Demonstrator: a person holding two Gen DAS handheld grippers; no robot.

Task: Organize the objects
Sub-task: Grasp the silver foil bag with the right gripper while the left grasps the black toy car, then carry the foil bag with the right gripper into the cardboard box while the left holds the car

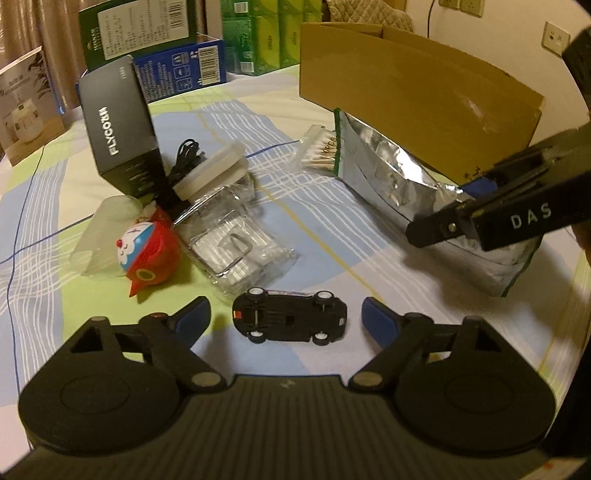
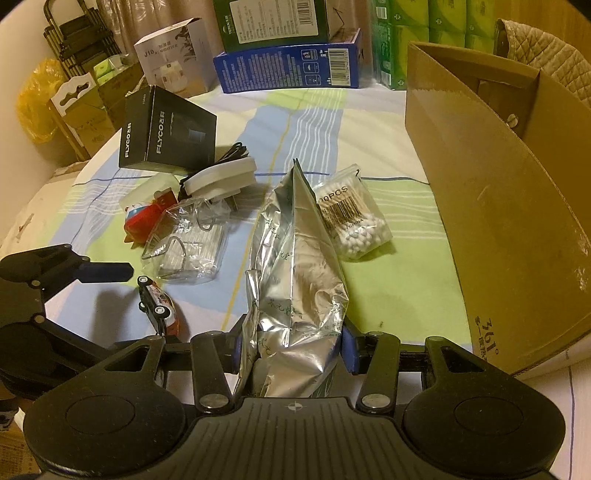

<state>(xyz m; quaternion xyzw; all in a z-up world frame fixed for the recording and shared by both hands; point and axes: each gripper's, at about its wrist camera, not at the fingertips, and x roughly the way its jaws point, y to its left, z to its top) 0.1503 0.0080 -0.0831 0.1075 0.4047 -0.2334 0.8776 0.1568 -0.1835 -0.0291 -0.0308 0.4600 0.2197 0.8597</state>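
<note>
One crinkled silver foil pouch (image 2: 295, 266) | right hand-held gripper (image 2: 293, 350) pinching it | left hand-held gripper (image 1: 286, 314) spread around toy car (image 1: 290, 319)

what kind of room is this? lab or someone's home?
Most likely a home, probably a bedroom or storage corner. The items lie on a patterned bedsheet rather than a bench, curtains hang behind, and stacked green tissue packs and retail boxes sit along the far edge.

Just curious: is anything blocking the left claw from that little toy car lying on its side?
Nothing visible. The toy car lies on the cloth between the open left claw's tips, with clear gaps on both sides.
</note>
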